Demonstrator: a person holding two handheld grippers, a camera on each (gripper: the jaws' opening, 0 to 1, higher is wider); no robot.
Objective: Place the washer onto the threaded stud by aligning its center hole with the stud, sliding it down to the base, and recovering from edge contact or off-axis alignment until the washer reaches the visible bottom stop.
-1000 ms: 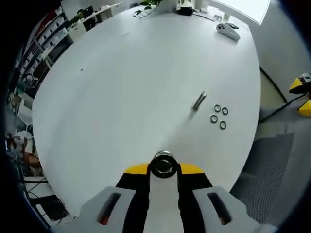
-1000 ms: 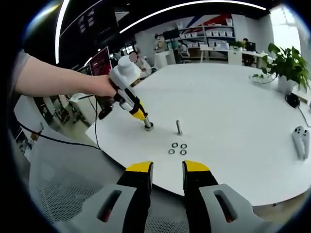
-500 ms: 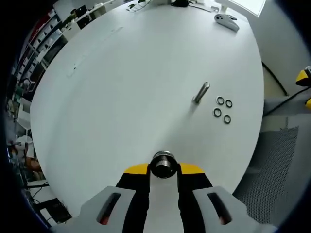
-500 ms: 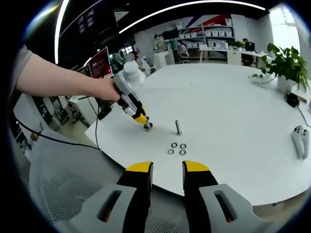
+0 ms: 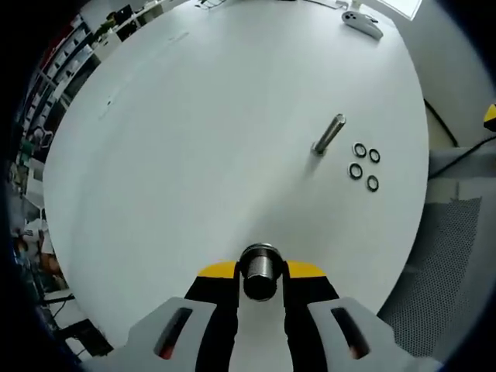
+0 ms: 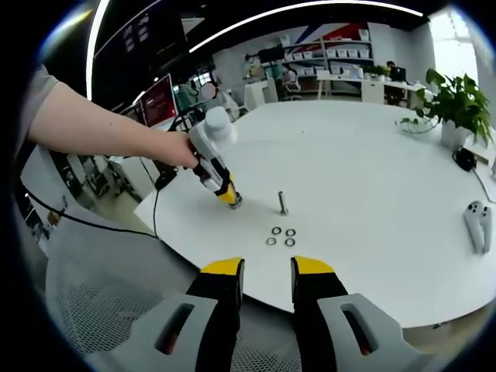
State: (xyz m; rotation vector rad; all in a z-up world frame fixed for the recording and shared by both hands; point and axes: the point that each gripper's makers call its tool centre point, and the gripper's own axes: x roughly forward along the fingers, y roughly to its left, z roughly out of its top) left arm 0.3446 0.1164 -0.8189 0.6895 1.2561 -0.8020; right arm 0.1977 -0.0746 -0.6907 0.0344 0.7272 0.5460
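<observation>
Your left gripper [image 5: 260, 273] pinches a threaded metal piece [image 5: 260, 267], steady above the table [image 5: 194, 139]; your right gripper [image 6: 267, 271], fingers slightly parted and empty, waits short of the four washers [image 6: 280, 236] beside the stud [image 6: 283, 203]

The round white table [image 5: 194, 139] carries an upright stud [image 5: 328, 135] and four washers [image 5: 364, 166].

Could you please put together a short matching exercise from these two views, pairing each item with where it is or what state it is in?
Items:
1. metal cylinder
2. stud
3. four washers
4. plant

Descriptions:
A. lying flat in a small cluster on the white table
B. held between the left gripper jaws
C. at the table's far edge
D. standing alone beside the washers

Pairs: 1-B, 2-D, 3-A, 4-C
</observation>
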